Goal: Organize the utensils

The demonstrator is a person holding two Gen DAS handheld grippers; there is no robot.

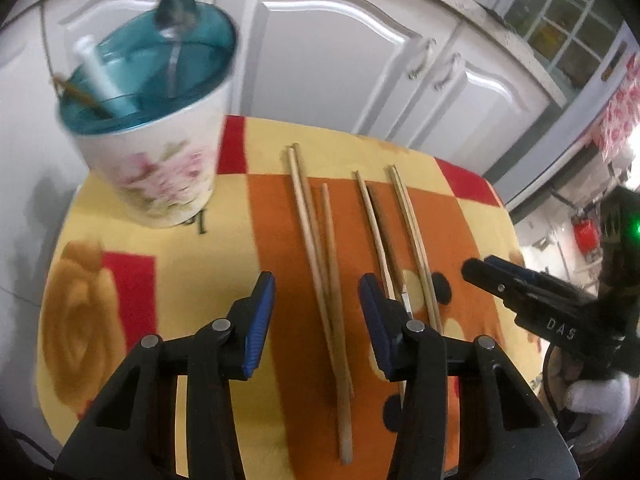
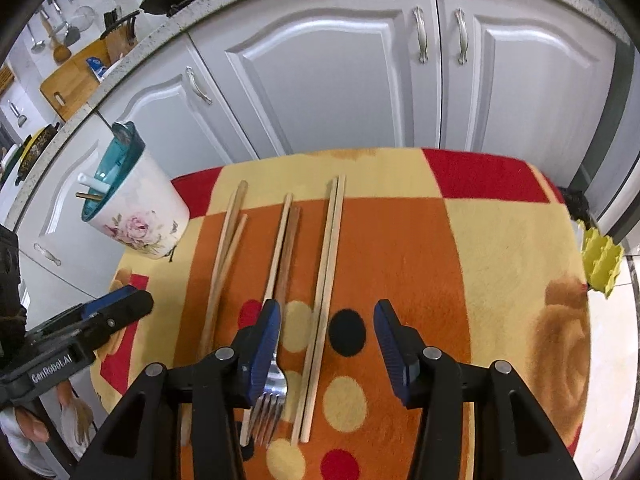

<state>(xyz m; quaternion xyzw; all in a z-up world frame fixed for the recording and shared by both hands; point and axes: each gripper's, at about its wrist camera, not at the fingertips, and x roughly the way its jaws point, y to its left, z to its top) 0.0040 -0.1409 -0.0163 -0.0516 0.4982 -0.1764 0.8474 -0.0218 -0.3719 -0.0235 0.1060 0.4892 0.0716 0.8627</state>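
Observation:
Three pairs of wooden chopsticks lie side by side on a patterned cloth (image 2: 500,264): a left pair (image 1: 320,248) (image 2: 226,256), a middle pair (image 1: 378,232) (image 2: 282,252) and a right pair (image 1: 414,240) (image 2: 326,280). A metal fork (image 2: 272,400) lies by the middle pair. A floral holder cup (image 1: 160,160) (image 2: 138,216) with a teal insert holds a spoon (image 1: 176,20), a white utensil and chopsticks. My left gripper (image 1: 316,312) is open above the left pair. My right gripper (image 2: 326,344) is open above the right pair and shows in the left wrist view (image 1: 492,276).
White cabinet doors (image 2: 340,80) stand behind the table. A countertop (image 2: 80,64) with a cutting board and pans runs above them. A yellow object (image 2: 600,264) sits past the table's right edge.

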